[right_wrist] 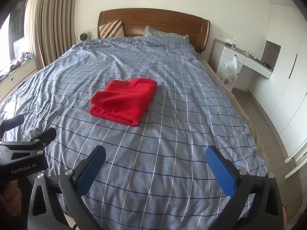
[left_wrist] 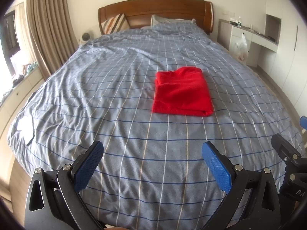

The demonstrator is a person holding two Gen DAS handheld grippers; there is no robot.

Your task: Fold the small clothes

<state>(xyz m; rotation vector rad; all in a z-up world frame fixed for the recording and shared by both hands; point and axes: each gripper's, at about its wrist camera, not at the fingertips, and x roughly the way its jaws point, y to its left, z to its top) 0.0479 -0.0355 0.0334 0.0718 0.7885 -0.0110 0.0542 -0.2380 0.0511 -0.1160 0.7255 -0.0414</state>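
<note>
My left gripper point(left_wrist: 152, 154) and right gripper point(right_wrist: 155, 158) both stand with blue-padded jaws spread wide, holding and touching nothing, above the near end of the grey-blue checked bed cover point(right_wrist: 172, 115). The folded red fleece garment point(right_wrist: 123, 100) lies flat mid-cover, well apart from both grippers. White lettering on the left gripper's black body reads "GenRobot.AI".

I see a bed point(left_wrist: 115, 99) under a grey-blue checked cover, with a wooden headboard point(left_wrist: 153, 9). A striped cushion point(left_wrist: 115, 24) leans against it beside a grey pillow point(left_wrist: 168, 21). Beige curtains point(left_wrist: 49, 28) hang on the left; a plastic bag point(right_wrist: 231, 71) hangs from the white counter point(right_wrist: 247, 57) on the right.
</note>
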